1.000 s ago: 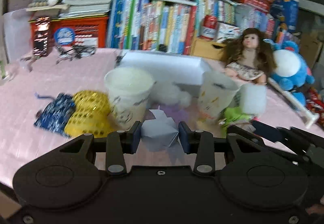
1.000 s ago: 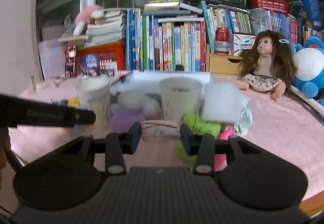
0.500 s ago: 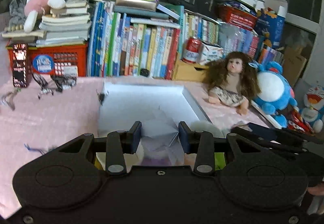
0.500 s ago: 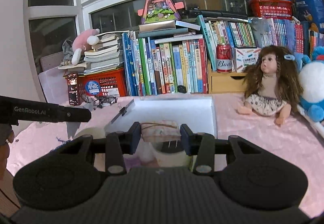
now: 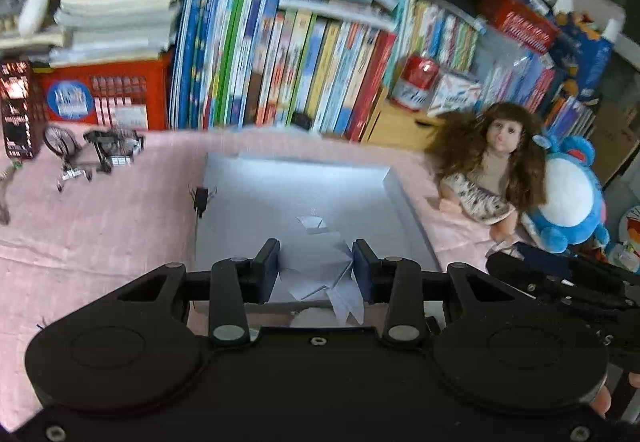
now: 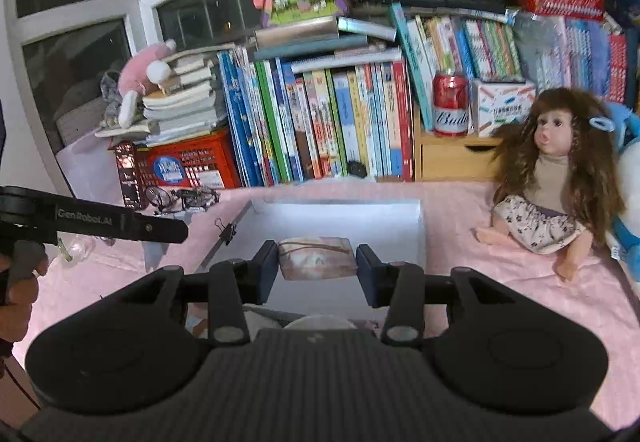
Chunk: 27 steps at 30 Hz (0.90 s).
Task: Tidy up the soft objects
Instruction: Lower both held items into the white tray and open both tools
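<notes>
We see the pink cloth point(image 5: 100, 226) cut off by both gripper bodies; the books point(image 5: 280, 54) are blurred. The white open box point(image 5: 304, 198) lies flat, its near edge hidden. Left gripper point(image 5: 316, 268) clamps creased, angular folded white paper point(image 5: 320, 266) above the box. Right gripper point(image 6: 316, 270) grips a soft, banded bundle point(image 6: 316, 258), its fabric unclear

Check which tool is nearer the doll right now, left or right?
Right, judging loosely. The right tool, gripping a tied cloth bundle, sits over the white tray on the doll's side. The left tool, gripping folded paper, is beyond it.
</notes>
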Available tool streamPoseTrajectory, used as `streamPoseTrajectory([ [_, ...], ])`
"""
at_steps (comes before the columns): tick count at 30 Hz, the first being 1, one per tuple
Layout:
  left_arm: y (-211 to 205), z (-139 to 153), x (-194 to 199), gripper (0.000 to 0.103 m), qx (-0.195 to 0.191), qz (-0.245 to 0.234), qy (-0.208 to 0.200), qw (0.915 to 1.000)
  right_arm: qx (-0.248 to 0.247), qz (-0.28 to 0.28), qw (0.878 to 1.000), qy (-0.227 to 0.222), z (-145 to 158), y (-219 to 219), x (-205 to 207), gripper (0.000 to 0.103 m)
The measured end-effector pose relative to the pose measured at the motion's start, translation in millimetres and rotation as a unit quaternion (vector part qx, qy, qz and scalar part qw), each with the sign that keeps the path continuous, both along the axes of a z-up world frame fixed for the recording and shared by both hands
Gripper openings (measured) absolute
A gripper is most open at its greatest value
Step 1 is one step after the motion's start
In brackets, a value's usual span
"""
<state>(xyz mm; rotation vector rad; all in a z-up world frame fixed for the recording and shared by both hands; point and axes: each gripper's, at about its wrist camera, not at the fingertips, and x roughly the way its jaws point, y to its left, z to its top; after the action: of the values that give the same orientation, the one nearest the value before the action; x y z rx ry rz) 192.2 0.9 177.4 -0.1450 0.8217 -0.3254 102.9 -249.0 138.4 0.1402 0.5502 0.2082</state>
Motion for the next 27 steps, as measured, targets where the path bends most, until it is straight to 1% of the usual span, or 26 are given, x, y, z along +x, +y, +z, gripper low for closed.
streamPoseTrajectory([
  [5,-1,-22,50,0.037,-0.007,0.012,0.074,0.9972,-0.005,0.007,0.998,0.060,-3,-1,43,0.049],
  [8,-4,-37,70,0.037,-0.007,0.018,0.104,0.9944,-0.008,0.004,0.996,0.093,-11,0,66,0.049],
  [15,-14,-72,106,0.037,0.024,0.037,0.139,0.9893,-0.001,-0.010,0.987,0.162,-46,2,109,0.049],
  [19,-20,-89,122,0.037,0.040,0.038,0.165,0.9847,-0.010,-0.014,0.980,0.196,-62,6,131,0.049],
  [24,-31,-104,137,0.037,0.083,0.033,0.183,0.9791,-0.017,-0.013,0.973,0.232,-78,10,153,0.049],
  [27,-33,-113,144,0.037,0.079,0.033,0.201,0.9758,-0.018,-0.011,0.968,0.250,-86,13,162,0.049],
])
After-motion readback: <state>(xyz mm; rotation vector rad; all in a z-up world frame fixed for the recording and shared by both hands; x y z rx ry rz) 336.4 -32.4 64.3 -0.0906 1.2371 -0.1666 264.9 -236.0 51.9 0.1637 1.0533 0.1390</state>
